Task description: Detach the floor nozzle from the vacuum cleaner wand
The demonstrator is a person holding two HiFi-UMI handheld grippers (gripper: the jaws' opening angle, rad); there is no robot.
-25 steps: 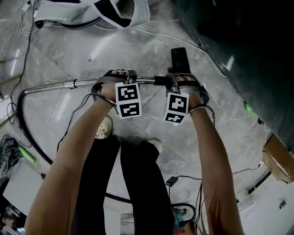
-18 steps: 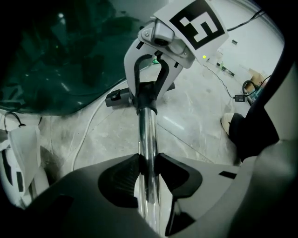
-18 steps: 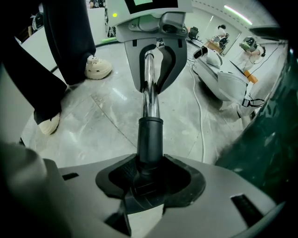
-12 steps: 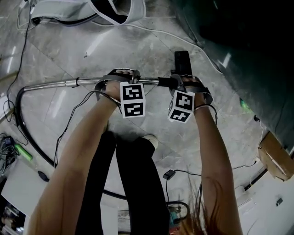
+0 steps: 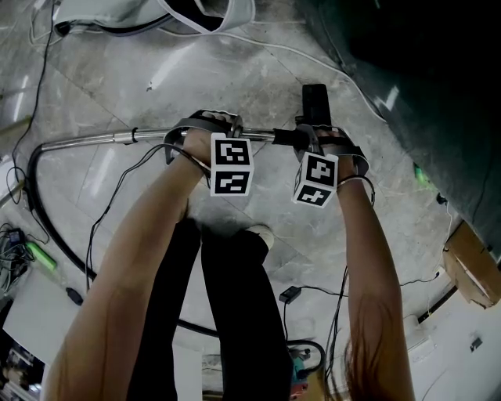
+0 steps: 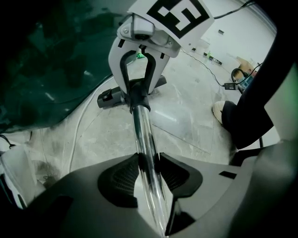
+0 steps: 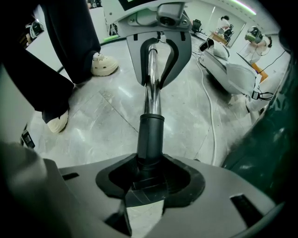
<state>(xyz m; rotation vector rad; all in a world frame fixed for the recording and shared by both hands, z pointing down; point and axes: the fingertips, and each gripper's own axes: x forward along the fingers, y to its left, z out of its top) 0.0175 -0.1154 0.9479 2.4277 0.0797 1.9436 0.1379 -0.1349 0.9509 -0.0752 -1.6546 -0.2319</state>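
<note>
A chrome wand [image 5: 94, 141] lies level above the floor, across the head view. At its right end a black neck [image 7: 150, 135] leads to the black floor nozzle [image 5: 314, 102]. My left gripper [image 5: 210, 125] is shut on the chrome wand [image 6: 144, 135], pads pressing both sides of the tube. My right gripper [image 5: 313, 137] is shut on the nozzle's black neck just past the joint. In the left gripper view my own jaws [image 6: 149, 160] hold the tube, with the nozzle [image 6: 109, 96] beyond. The right gripper [image 7: 150, 169] looks back along the wand [image 7: 152, 79].
A white vacuum body [image 5: 156, 12] lies at the top left, and a black hose [image 5: 47, 227] curves round the left side. Thin cables [image 5: 313, 298] trail over the marble floor. A cardboard box [image 5: 473, 266] sits at right, by a dark green sheet [image 5: 407, 70]. The person's shoe [image 5: 258, 233] is below the wand.
Both grippers and the wand have shifted slightly to the right in the head view. Both grips look the same as before.
</note>
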